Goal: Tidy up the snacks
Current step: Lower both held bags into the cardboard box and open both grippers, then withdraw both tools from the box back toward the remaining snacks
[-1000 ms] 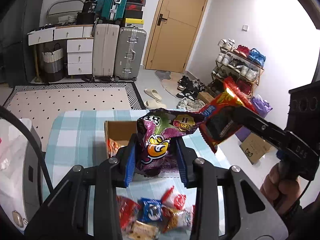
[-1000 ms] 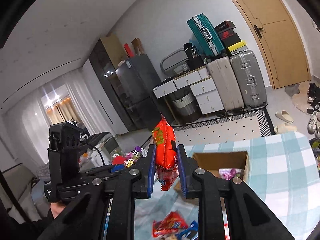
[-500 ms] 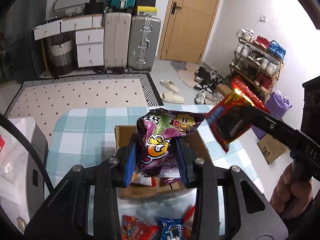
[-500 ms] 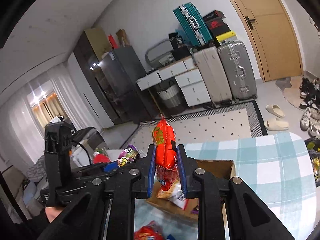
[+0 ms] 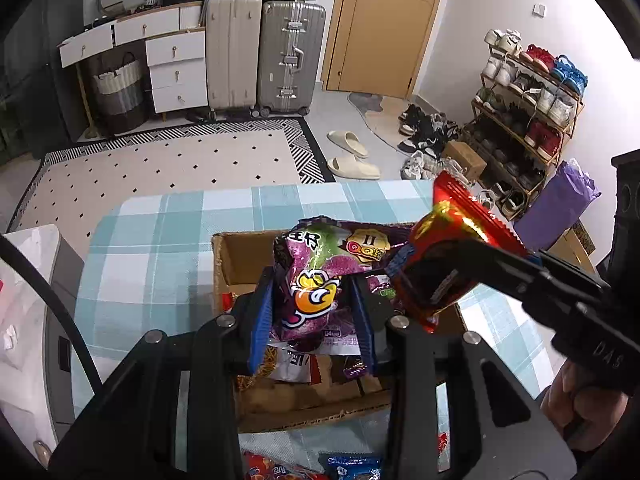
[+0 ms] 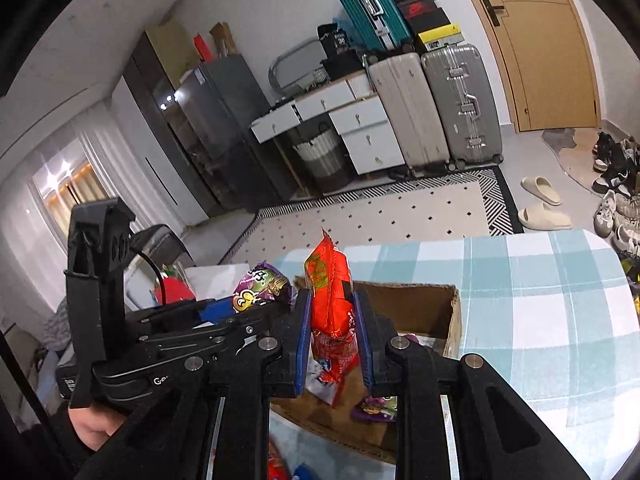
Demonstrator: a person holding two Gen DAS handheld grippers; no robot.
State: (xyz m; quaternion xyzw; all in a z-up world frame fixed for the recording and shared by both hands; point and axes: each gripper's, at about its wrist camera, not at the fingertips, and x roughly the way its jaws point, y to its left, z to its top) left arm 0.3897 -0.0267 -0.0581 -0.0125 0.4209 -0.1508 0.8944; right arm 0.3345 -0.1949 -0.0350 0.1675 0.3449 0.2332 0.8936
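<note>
Tongs status: your left tongs (image 5: 312, 304) are clamped on a purple snack bag (image 5: 320, 276), held upright over the open cardboard box (image 5: 236, 256). Your right tongs (image 6: 334, 336) are clamped on a red snack bag (image 6: 330, 296), also over the box and just beside the purple one. Inside the box lie several other packets (image 5: 296, 364). The box sits on the worktop (image 5: 152, 256), which is covered in a blue-and-white checked cloth. More loose snacks (image 5: 348, 466) lie on the worktop at its near edge, in front of the box.
</note>
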